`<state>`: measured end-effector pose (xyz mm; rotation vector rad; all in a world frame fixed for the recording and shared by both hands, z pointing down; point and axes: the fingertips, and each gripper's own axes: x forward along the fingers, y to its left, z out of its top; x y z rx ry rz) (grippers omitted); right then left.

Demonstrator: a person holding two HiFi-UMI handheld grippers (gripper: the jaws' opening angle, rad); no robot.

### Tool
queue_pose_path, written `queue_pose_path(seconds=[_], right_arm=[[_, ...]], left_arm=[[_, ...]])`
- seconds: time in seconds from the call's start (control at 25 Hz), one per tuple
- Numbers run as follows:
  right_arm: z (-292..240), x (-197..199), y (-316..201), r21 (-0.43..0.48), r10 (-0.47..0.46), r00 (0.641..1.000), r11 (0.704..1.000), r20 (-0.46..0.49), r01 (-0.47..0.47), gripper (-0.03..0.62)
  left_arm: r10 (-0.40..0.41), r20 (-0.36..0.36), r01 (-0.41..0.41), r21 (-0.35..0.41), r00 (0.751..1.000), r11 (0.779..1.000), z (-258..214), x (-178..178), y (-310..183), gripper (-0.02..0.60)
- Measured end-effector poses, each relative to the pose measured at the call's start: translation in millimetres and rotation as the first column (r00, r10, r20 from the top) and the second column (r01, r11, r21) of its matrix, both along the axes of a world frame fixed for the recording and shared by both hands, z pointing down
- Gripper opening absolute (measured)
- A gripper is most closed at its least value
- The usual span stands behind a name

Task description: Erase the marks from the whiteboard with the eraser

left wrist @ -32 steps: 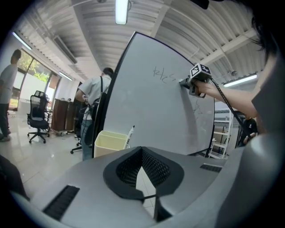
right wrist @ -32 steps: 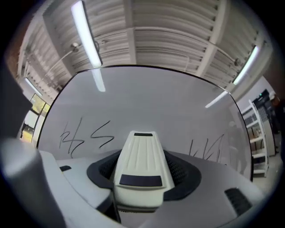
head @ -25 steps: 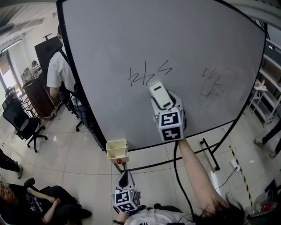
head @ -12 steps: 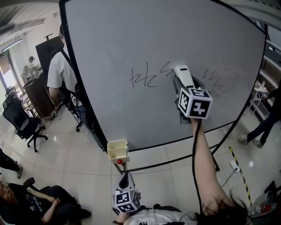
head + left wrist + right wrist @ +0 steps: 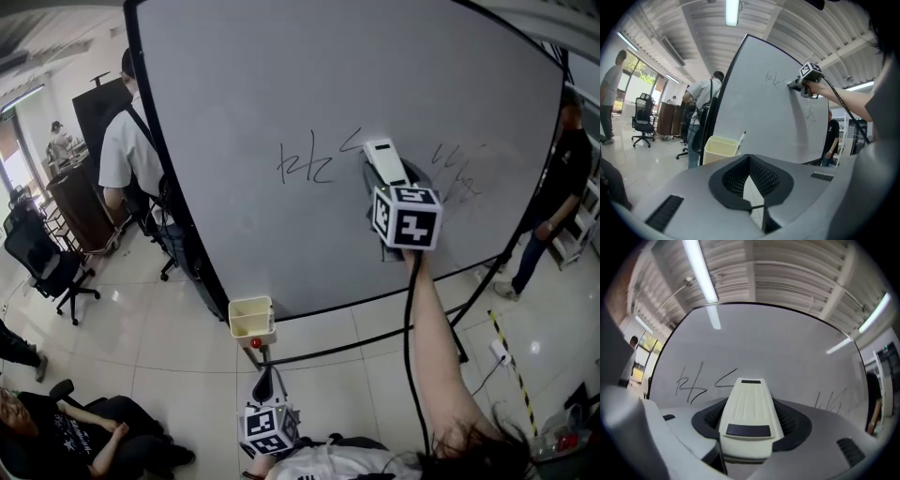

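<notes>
The big whiteboard carries black marks at mid-left, one short stroke, and fainter, smeared marks at right. My right gripper is shut on the white eraser, whose far end is at the board between the stroke and the right marks. In the right gripper view the eraser lies between the jaws, with the left marks and right marks on either side. My left gripper hangs low by my body, shut and empty; its view shows the whiteboard from the side.
A yellow cup with a marker hangs at the board's lower left corner. A person in a white shirt stands behind the board's left edge, another in black at right. An office chair and the board's stand are on the floor.
My right gripper carried the eraser up and right from below the left marks to between the two groups, then shifted slightly left. A person in black walked in at right.
</notes>
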<state>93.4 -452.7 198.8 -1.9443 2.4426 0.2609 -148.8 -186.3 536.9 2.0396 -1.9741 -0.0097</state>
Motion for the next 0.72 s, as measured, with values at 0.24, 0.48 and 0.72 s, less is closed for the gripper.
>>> queue_pose_path(seconds=[0.24, 0.48, 0.72], right_arm=[[17.7, -52.9, 20.1, -0.046, -0.096, 0.992, 0.995, -0.083, 0.092, 0.270], [45.4, -97.1, 29.6, -0.050, -0.115, 0.951, 0.993, -0.288, 0.105, 0.270], [-19.4, 0.1, 2.9, -0.041, 0.015, 1.000, 0.999, -0.022, -0.016, 0.268]], left_arm=[[-0.027, -0.032, 0.026, -0.028, 0.999, 0.999, 4.4, -8.3, 2.5, -0.005], [-0.002, -0.026, 0.002, 0.004, 1.000, 1.000, -5.6, 2.9, -0.5, -0.005], [-0.024, -0.020, 0.024, -0.016, 1.000, 1.000, 3.4, -9.8, 5.9, -0.005]])
